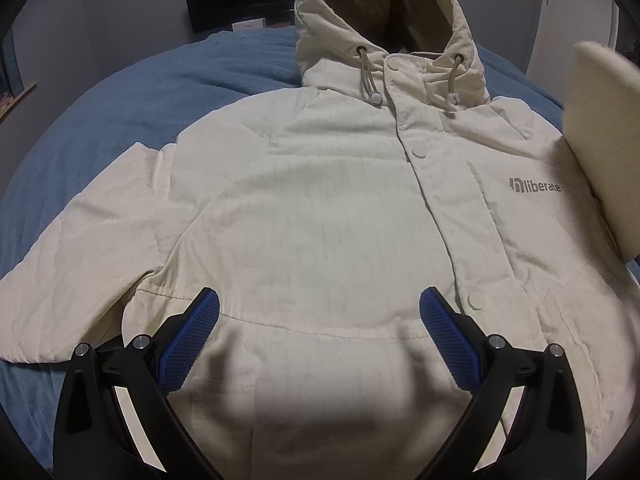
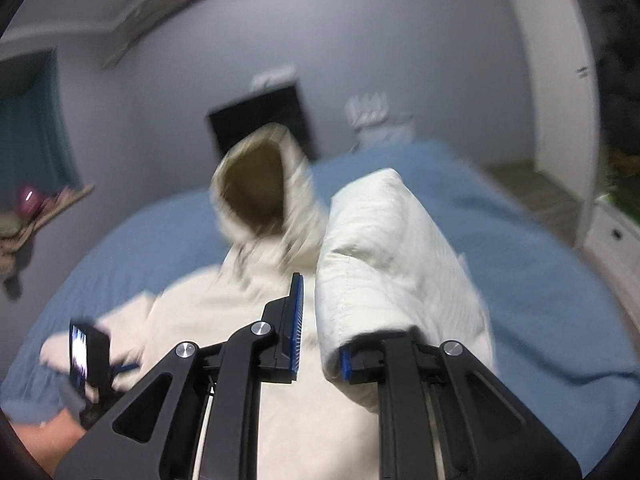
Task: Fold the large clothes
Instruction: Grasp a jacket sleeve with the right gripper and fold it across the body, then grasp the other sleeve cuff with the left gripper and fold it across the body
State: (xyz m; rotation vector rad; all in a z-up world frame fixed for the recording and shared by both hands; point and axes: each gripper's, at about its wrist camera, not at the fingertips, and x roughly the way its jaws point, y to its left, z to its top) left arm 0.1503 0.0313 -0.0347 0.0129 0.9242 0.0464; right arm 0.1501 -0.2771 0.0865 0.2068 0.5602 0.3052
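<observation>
A cream hooded jacket (image 1: 320, 200) lies front up on a blue bed (image 1: 120, 100), hood (image 1: 384, 12) at the far end. My left gripper (image 1: 320, 300) hovers open over the jacket's lower front, nothing between its blue pads (image 1: 192, 340). My right gripper (image 2: 320, 336) is shut on the jacket's sleeve (image 2: 384, 248), which drapes over its right finger and stands lifted off the bed. The left wrist view catches that raised sleeve (image 1: 600, 140) at its right edge. The right wrist view is motion-blurred; the hood (image 2: 256, 188) shows beyond the sleeve.
The blue bed cover (image 2: 540, 280) spreads all around the jacket. A dark panel (image 2: 260, 120) stands against the grey wall behind the bed. A white cabinet (image 2: 560, 80) and drawers stand at the right. The other handheld gripper (image 2: 88, 356) and a hand show at lower left.
</observation>
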